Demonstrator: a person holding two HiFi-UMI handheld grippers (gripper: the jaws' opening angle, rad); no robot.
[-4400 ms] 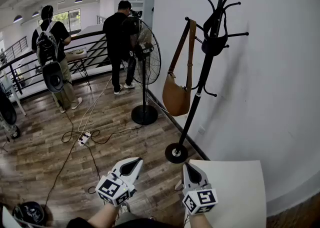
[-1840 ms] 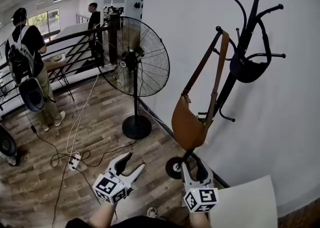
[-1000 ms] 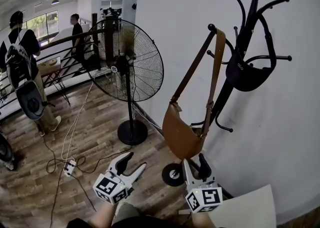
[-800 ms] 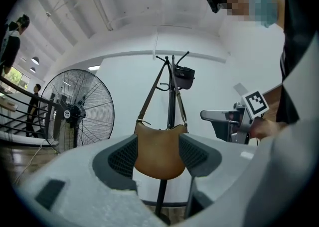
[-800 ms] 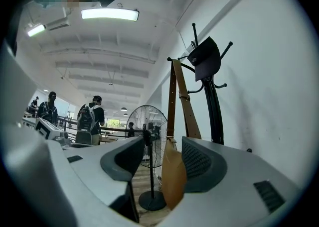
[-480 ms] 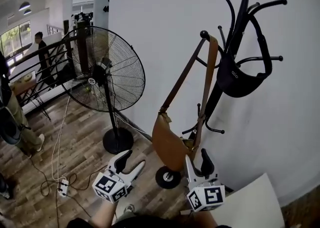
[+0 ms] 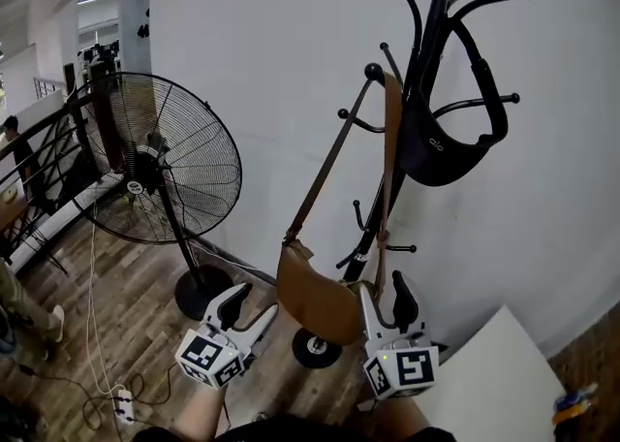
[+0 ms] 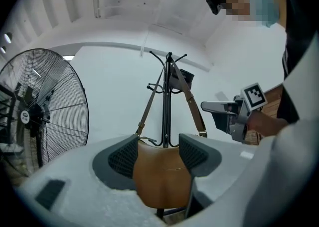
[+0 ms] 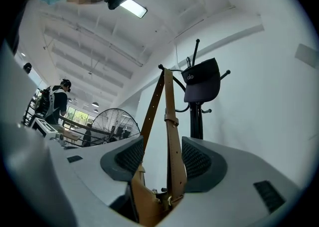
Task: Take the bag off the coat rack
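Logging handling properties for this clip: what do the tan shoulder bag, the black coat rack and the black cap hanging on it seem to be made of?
Tan shoulder bag: likely leather or an imitation; smooth, faint sheen, flat strap with metal fittings. Black coat rack: probably painted metal; thin curved hooks, slight gloss. Black cap: looks like matte fabric; soft, bowed shape.

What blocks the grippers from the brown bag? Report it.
Nothing visible does. The left gripper has open jaws framing the brown bag; the right gripper has open jaws framing its strap, which loops over a hook of the coat rack.
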